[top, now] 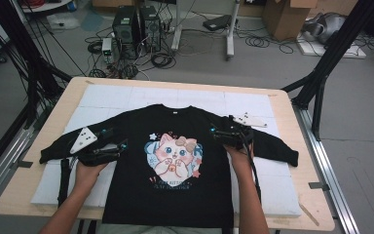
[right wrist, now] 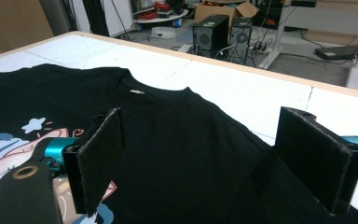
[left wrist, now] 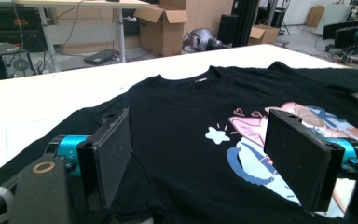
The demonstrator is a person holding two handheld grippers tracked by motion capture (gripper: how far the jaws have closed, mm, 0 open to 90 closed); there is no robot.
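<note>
Your left gripper [top: 108,149] low over black sweatshirt [top: 170,168], jaws apart, nothing between pads; cloth lies flat under and ahead of them, cat print [left wrist: 279,140] beyond right jaw. Sweatshirt spread face-up on white foam pad [top: 126,95], sleeves out both sides. Your right gripper [top: 229,136] above shoulder area, jaws wide apart, gripping nothing; collar [right wrist: 135,88] ahead of left jaw, sleeve seam under right jaw.
</note>
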